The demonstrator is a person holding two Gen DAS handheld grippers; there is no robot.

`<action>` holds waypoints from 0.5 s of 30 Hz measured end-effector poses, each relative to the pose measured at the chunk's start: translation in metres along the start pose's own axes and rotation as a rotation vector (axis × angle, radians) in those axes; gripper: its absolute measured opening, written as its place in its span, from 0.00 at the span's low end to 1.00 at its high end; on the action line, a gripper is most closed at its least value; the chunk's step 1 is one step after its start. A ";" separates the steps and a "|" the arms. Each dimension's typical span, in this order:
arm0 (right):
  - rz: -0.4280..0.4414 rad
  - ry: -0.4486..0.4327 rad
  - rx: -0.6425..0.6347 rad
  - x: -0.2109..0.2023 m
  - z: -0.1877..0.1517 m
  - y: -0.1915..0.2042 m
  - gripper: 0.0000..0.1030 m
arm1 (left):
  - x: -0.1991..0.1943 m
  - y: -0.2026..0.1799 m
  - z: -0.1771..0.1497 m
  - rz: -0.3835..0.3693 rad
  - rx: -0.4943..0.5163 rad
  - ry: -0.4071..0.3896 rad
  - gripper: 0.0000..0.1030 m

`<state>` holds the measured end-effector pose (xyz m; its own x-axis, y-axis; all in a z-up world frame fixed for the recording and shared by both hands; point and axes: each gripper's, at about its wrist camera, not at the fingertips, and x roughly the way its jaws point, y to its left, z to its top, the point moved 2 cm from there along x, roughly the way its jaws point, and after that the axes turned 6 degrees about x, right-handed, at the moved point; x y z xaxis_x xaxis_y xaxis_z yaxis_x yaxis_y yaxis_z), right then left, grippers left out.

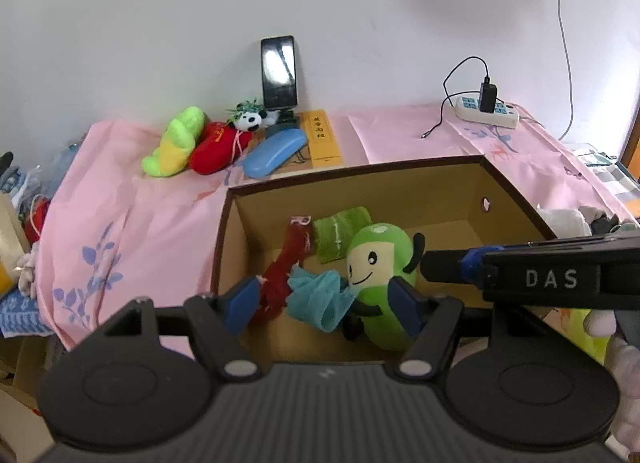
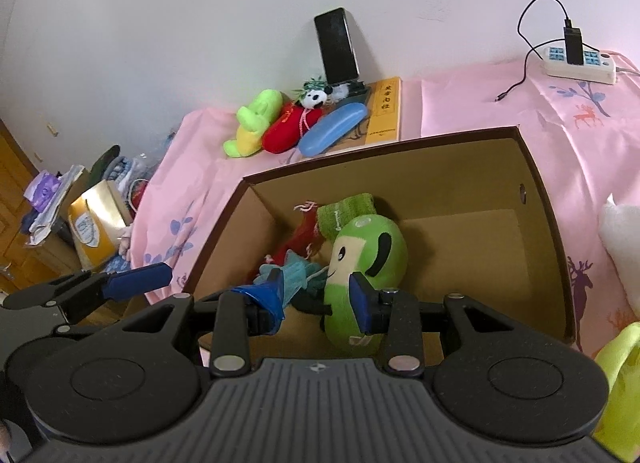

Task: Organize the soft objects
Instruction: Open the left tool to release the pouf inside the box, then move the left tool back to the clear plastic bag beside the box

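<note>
A brown cardboard box (image 1: 400, 173) (image 2: 400, 161) stands on the pink cloth. Inside lie a green smiling plush (image 1: 378, 263) (image 2: 366, 251), a teal mesh cloth (image 1: 320, 297) (image 2: 294, 273), a dark red cloth (image 1: 290, 259) (image 2: 304, 237) and a green towel (image 1: 340, 233) (image 2: 348, 209). My left gripper (image 1: 326, 303) is open above the box's near side, empty. My right gripper (image 2: 318, 299) is open over the box too, empty; it shows in the left wrist view (image 1: 520, 275) from the right. A green-yellow plush (image 1: 176, 143) (image 2: 254, 123), a red plush (image 1: 218, 147) (image 2: 290, 129) and a panda plush (image 1: 250, 119) (image 2: 316, 97) lie at the back.
A blue glasses case (image 1: 274, 153) (image 2: 332, 129), a yellow book (image 1: 322, 137) (image 2: 384, 109) and a phone on a stand (image 1: 279, 73) (image 2: 336, 47) are at the wall. A power strip with charger (image 1: 488, 111) (image 2: 580, 63) is at the back right. Clutter sits beyond the table's left edge (image 2: 88, 219).
</note>
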<state>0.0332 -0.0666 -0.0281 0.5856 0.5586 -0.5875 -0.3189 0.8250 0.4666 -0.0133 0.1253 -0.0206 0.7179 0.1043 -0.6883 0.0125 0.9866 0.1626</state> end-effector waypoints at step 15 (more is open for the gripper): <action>0.112 0.088 -0.023 -0.011 -0.025 0.000 0.18 | -0.025 0.015 -0.036 0.058 -0.086 0.028 0.68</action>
<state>0.0083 -0.0705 -0.0377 0.4784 0.6519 -0.5884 -0.3963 0.7581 0.5178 -0.0566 0.1420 -0.0264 0.6962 0.1635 -0.6989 -0.0888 0.9858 0.1422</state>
